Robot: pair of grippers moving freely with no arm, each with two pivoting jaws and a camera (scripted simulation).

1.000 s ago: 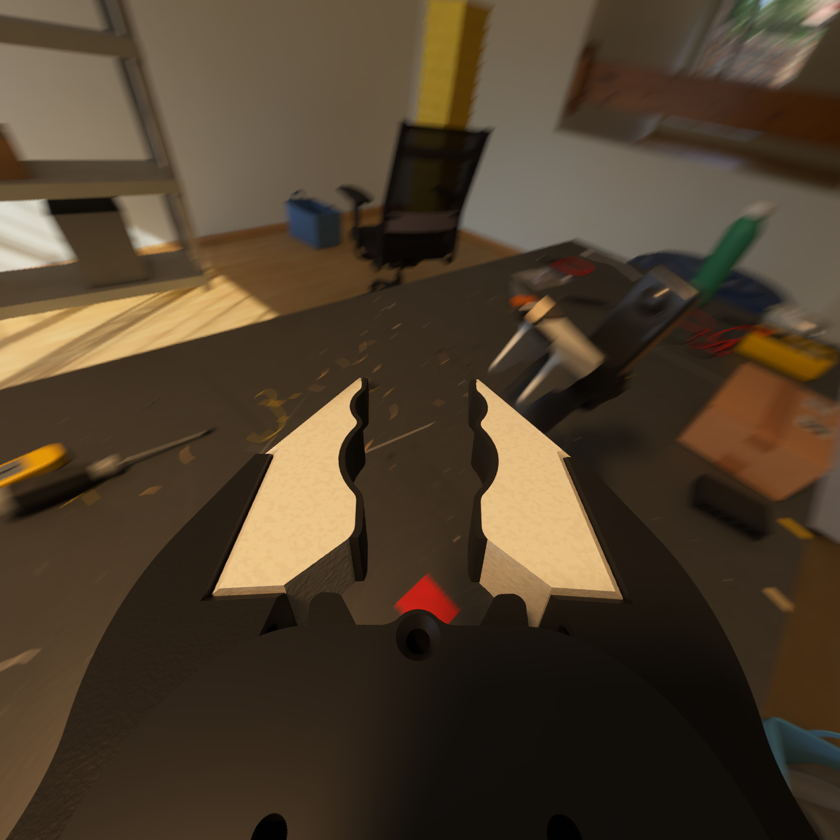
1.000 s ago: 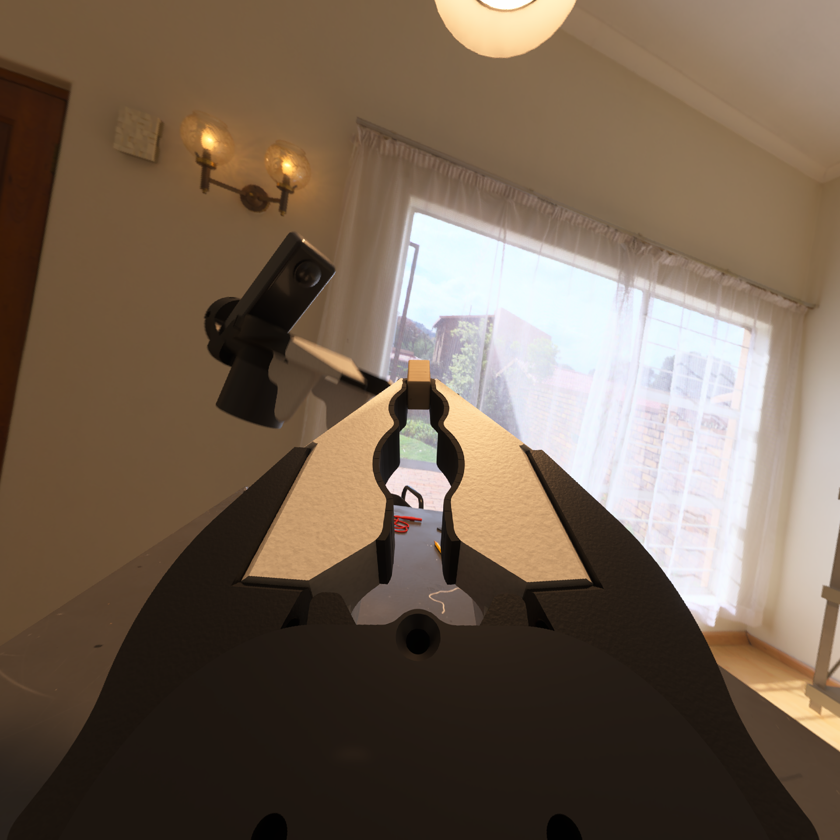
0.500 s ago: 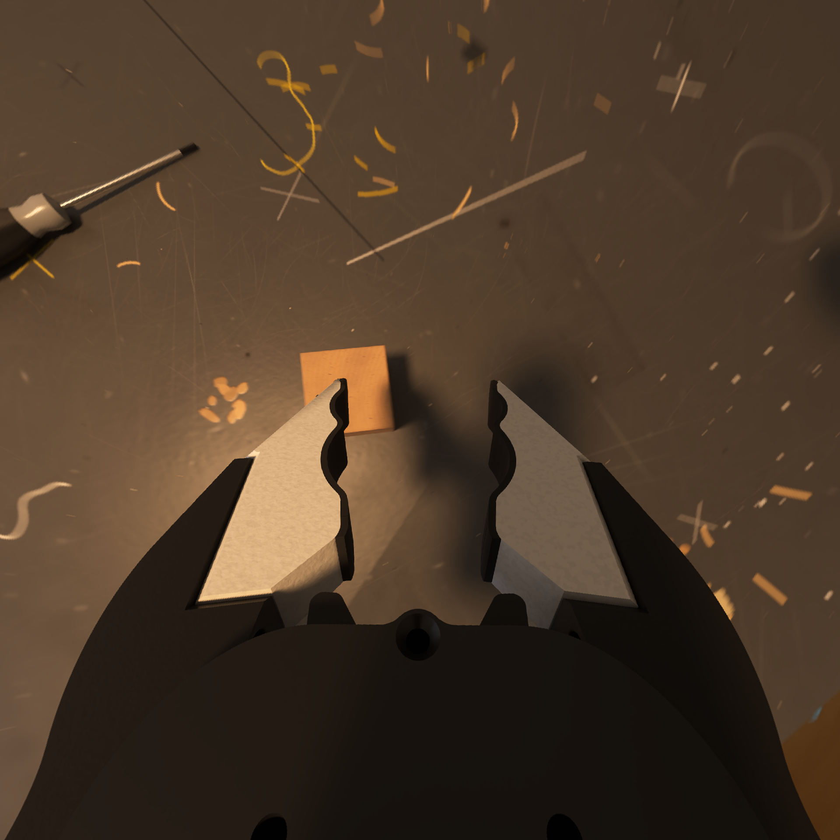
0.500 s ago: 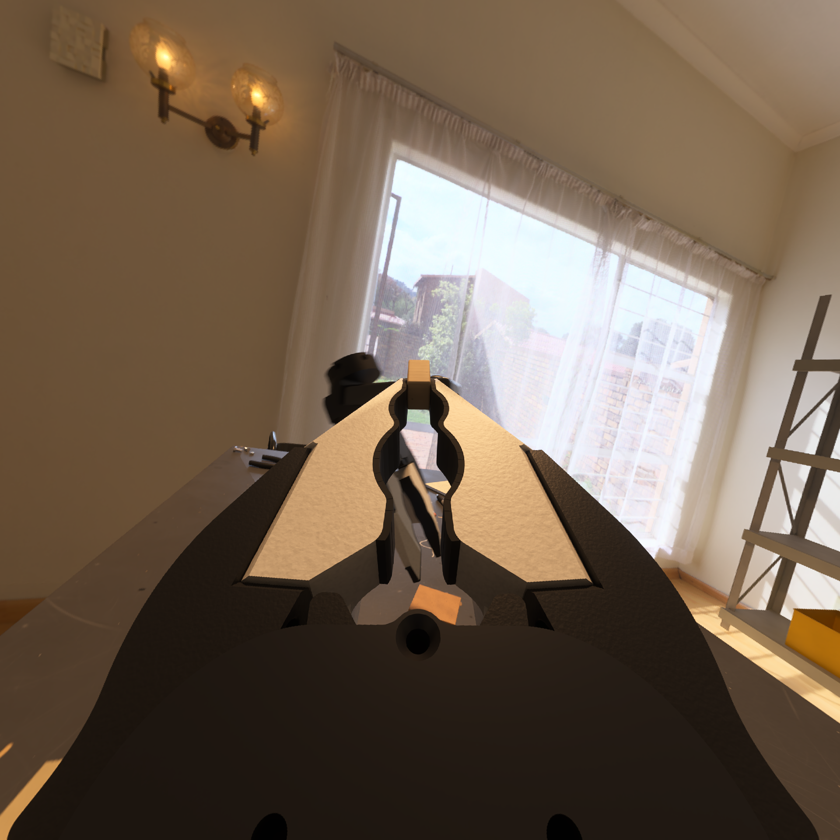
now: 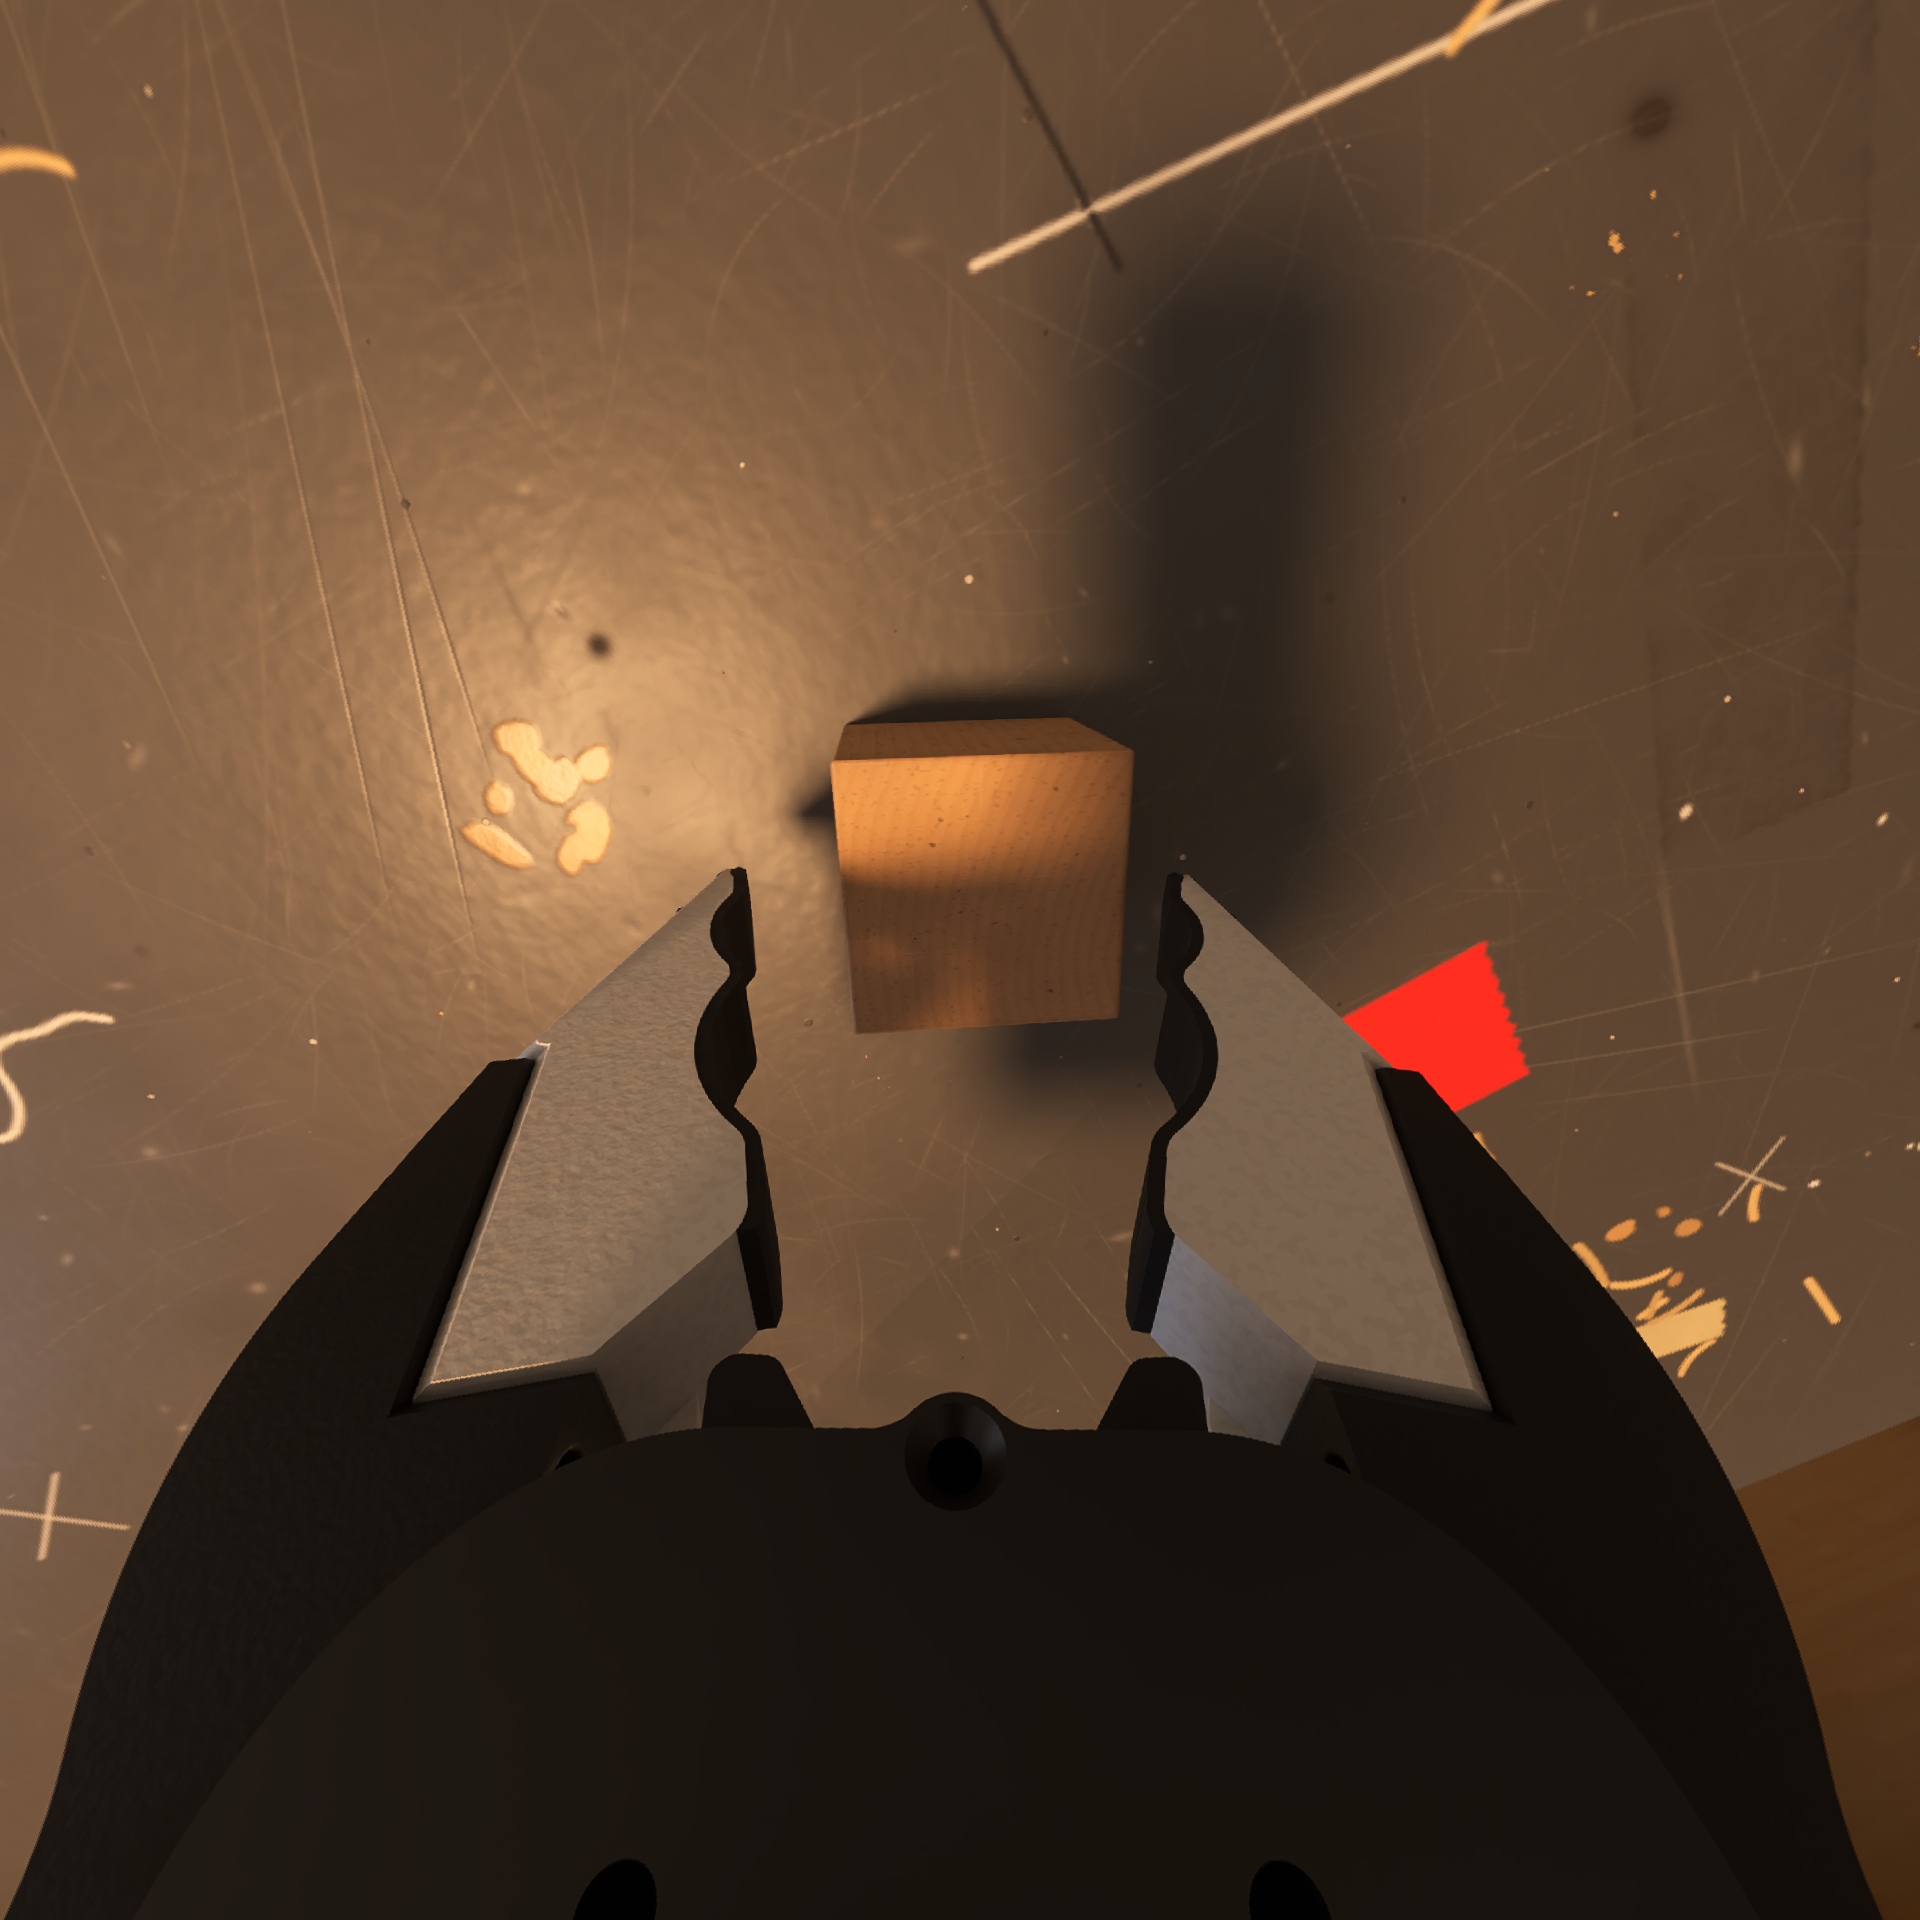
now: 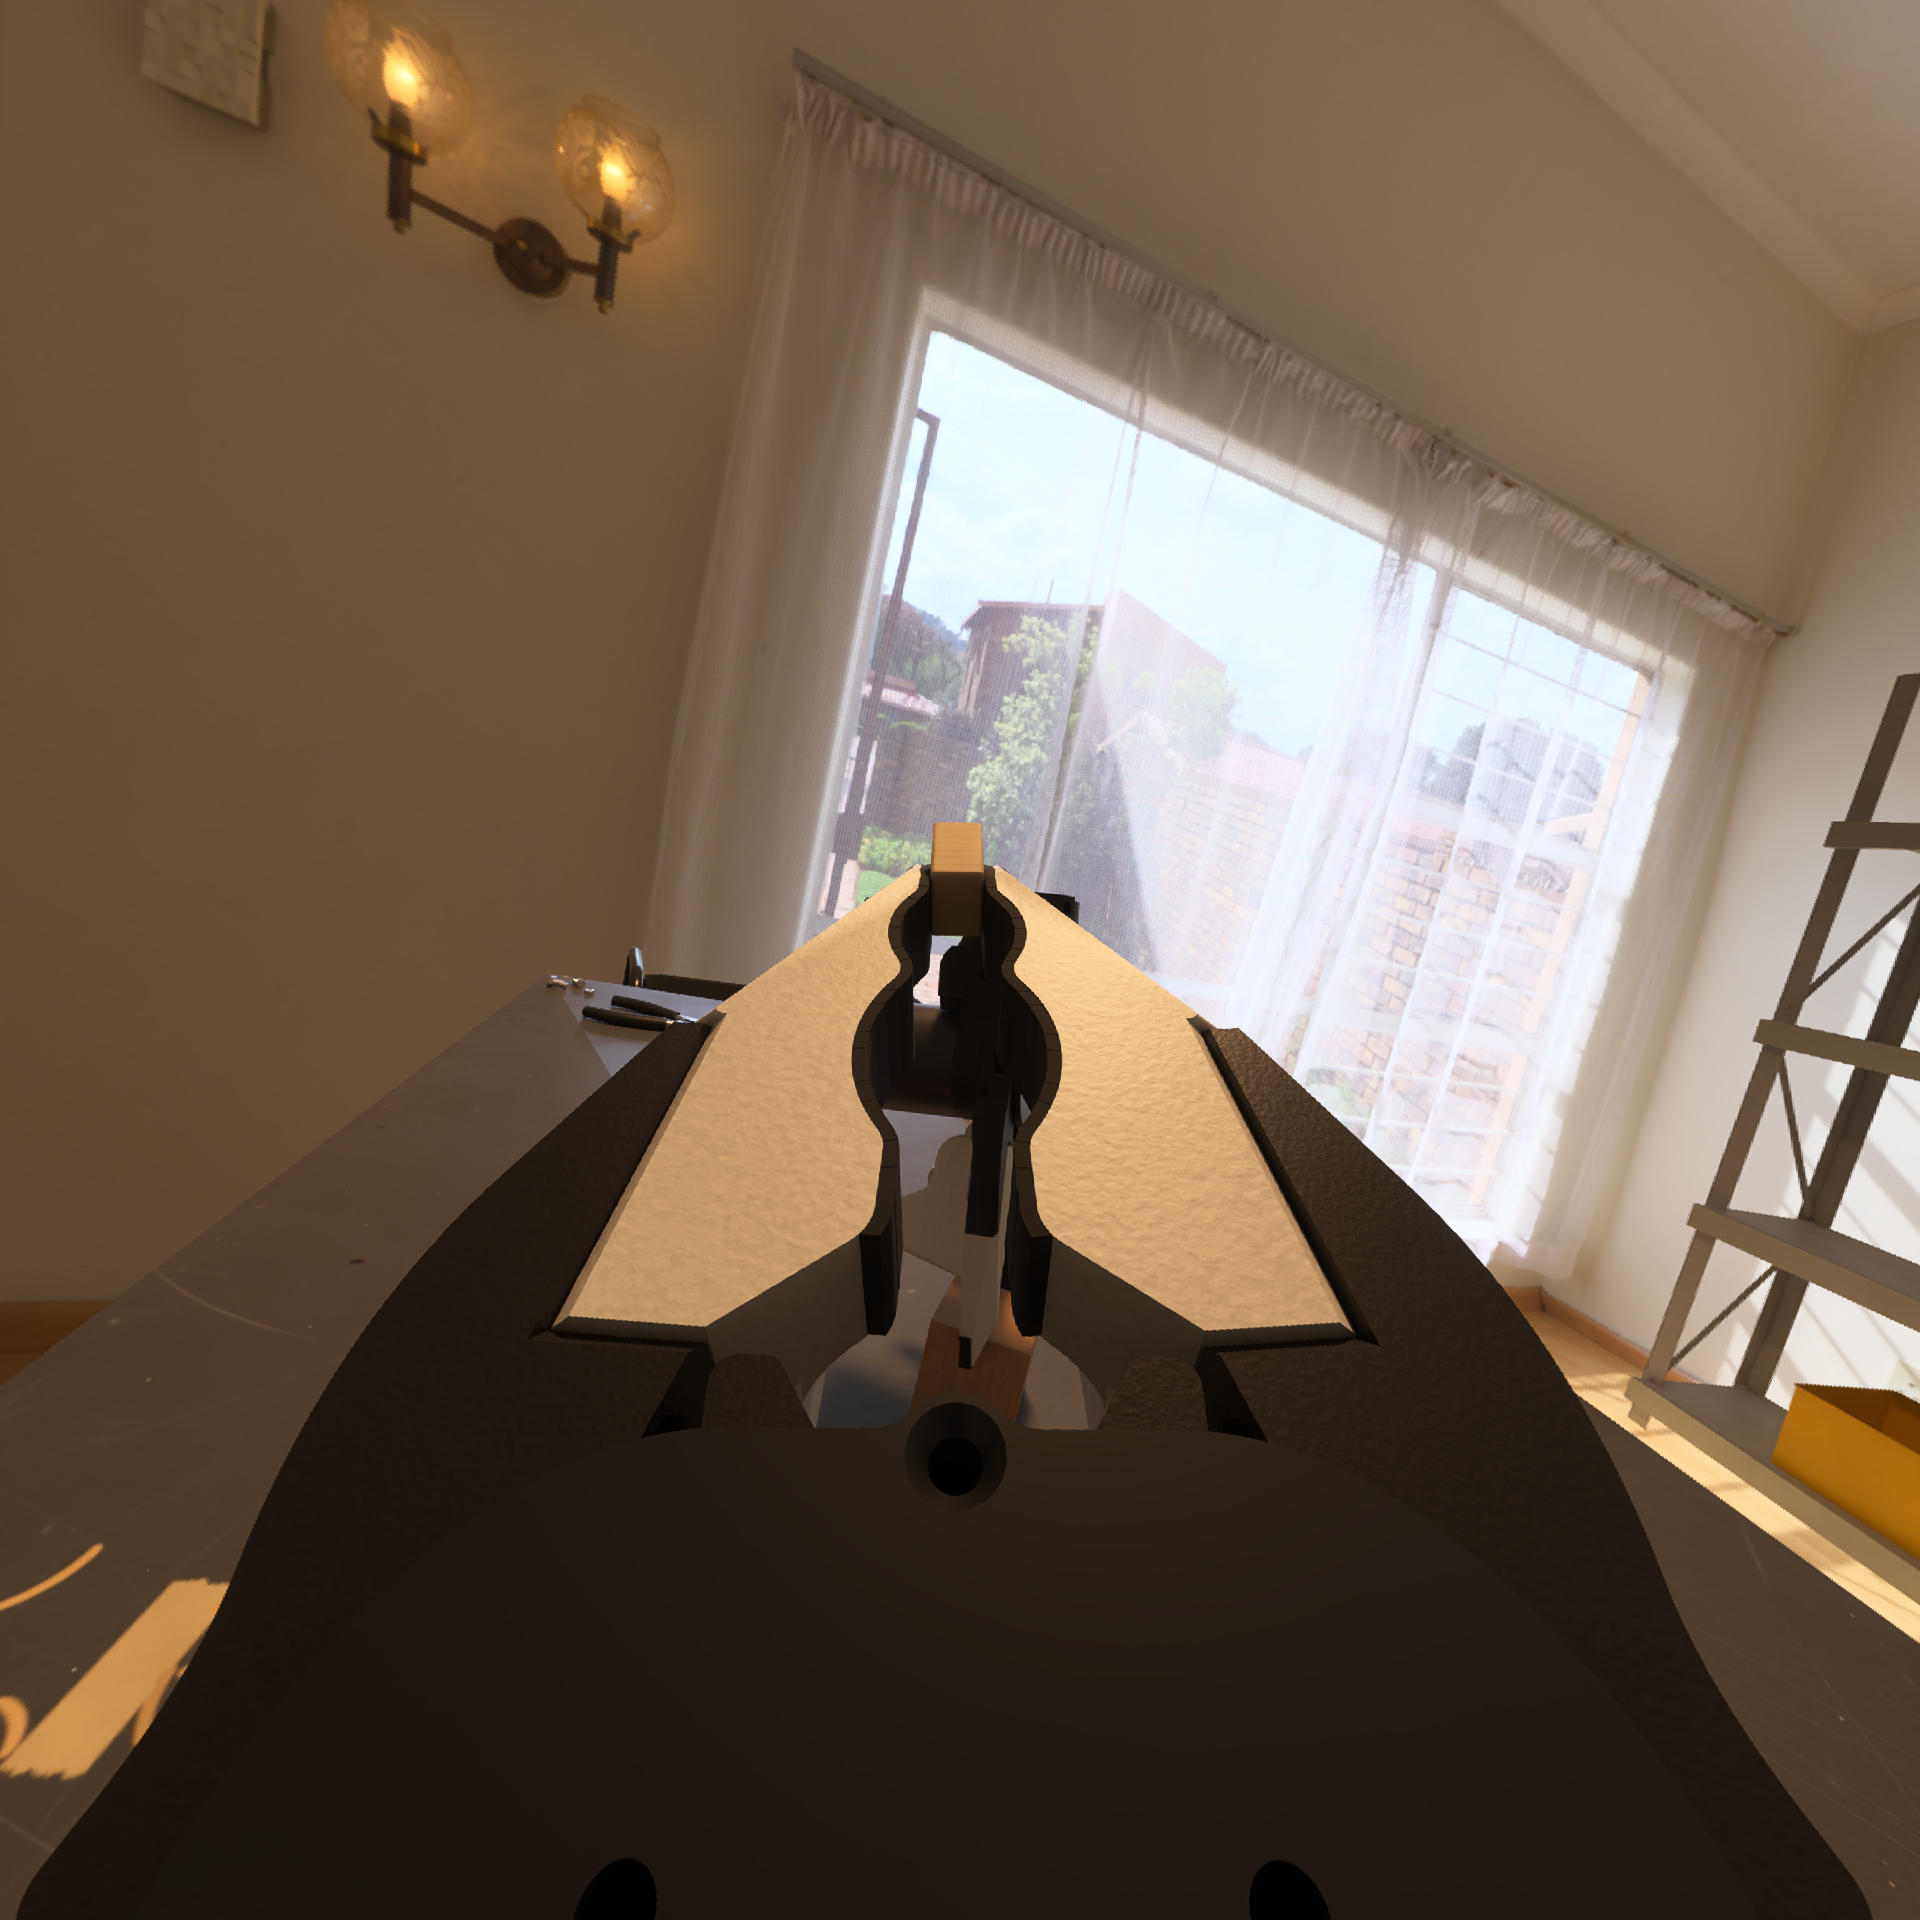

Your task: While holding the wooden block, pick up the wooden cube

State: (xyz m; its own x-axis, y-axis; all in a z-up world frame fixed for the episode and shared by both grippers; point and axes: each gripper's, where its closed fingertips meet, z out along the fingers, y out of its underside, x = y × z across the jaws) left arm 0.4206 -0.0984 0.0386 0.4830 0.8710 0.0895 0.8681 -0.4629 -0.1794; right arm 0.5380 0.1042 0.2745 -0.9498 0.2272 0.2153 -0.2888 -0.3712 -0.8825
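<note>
Left gripper (image 5: 956,883) points down at the dark scratched bench (image 5: 312,468), jaws spread wide. The wooden cube (image 5: 982,873) sits on the bench right in the gap, nearer the tips, touching neither finger. A red patch (image 5: 1444,1023) peeks out beside the right finger. Pale shavings (image 5: 545,795) lie left of the cube.

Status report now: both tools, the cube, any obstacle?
Left tool open above wooden cube. Right tool shut on wooden block. No obstacle.
</note>
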